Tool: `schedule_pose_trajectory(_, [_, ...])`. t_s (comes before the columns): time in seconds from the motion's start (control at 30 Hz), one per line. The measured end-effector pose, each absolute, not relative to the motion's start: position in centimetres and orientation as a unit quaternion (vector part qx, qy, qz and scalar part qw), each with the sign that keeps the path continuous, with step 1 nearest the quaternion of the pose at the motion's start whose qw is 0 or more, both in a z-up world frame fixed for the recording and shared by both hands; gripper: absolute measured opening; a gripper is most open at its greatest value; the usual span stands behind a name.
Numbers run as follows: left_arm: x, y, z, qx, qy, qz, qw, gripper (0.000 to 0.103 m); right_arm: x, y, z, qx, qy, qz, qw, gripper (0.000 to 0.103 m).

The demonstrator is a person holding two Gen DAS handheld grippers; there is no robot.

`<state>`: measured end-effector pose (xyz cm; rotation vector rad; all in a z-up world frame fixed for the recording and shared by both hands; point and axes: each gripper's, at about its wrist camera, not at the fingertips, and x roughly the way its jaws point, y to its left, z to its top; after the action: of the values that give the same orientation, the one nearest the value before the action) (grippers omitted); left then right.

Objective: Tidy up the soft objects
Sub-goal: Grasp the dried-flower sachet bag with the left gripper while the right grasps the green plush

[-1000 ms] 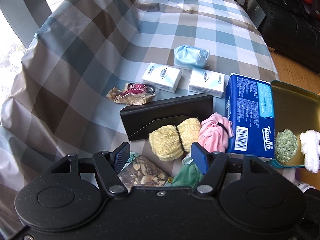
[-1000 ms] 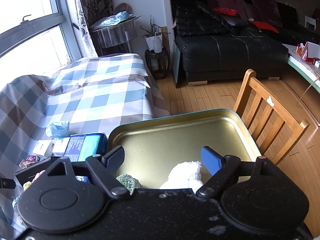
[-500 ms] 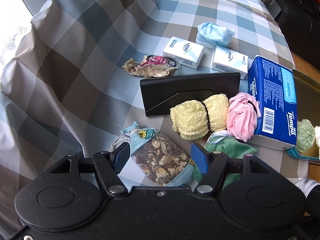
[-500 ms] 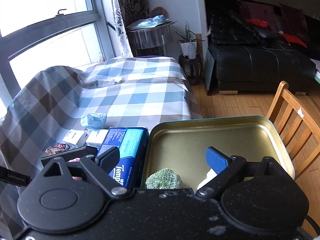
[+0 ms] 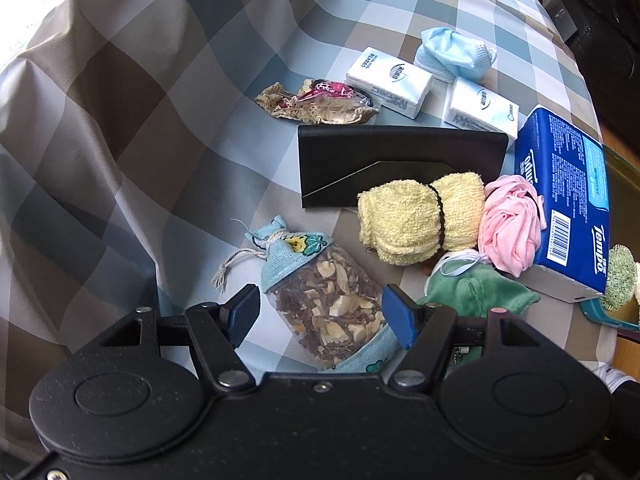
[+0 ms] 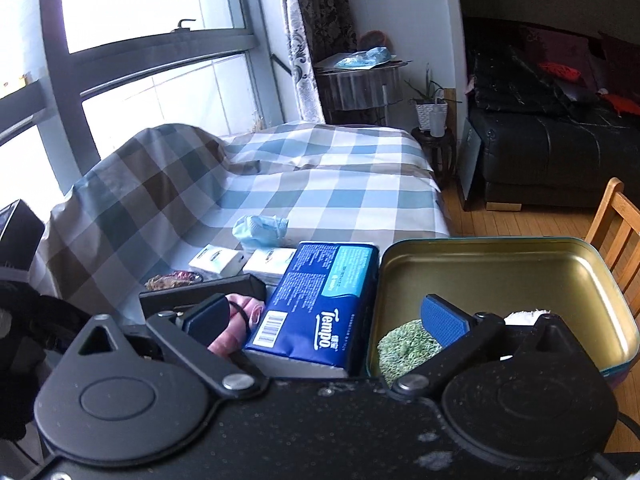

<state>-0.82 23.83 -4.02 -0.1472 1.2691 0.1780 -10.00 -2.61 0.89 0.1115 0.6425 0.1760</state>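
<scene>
My left gripper (image 5: 318,314) is open, its jaws on either side of a clear sachet of dried chips with a blue cloth top (image 5: 320,288) lying on the checked cloth. Beside it lie a yellow rolled towel (image 5: 416,216), a pink cloth (image 5: 510,228) and a green plush (image 5: 476,288). My right gripper (image 6: 326,320) is open and empty above the blue Tempo tissue pack (image 6: 320,300). The gold tin tray (image 6: 520,264) holds a green scrubber (image 6: 404,346) and a white fluffy item (image 6: 524,314).
A black wallet-like case (image 5: 400,160), two white tissue packets (image 5: 390,80), a blue face mask (image 5: 452,54) and a beige lace pouch (image 5: 320,102) lie farther back. A wooden chair (image 6: 616,216) stands right of the tray. A black sofa (image 6: 560,148) is behind.
My left gripper has pulled back and down toward the sachet, which now sits between its jaws. My right gripper has swung left, from over the tray to over the Tempo pack.
</scene>
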Motion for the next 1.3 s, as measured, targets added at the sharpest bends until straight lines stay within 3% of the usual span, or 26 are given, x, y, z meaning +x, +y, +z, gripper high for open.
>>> schedule_pose_trajectory(0.63, [0.8,24.5,-7.5,-0.116,0.601,0.074,0.787,0.069,-10.5,4.5,-4.2,-0.014,0.412,0.178,0.893,0.101])
schedule_pose_trajectory(1.07, [1.2,25.4,-10.7,-0.114,0.616,0.088,0.774,0.085,-8.0,6.0,-6.3,-0.001,0.462,0.186,0.867,0.102])
schedule_pose_trajectory(1.23, [1.4,25.7,-11.3,-0.135,0.617,0.075,0.771,0.099,-6.7,7.3,-7.3,-0.015,0.476,0.192,0.858,0.102])
schedule_pose_trajectory(1.3, [1.4,25.6,-11.6,-0.13,0.617,0.074,0.772,0.098,-6.0,7.7,-7.8,-0.018,0.482,0.191,0.855,0.102])
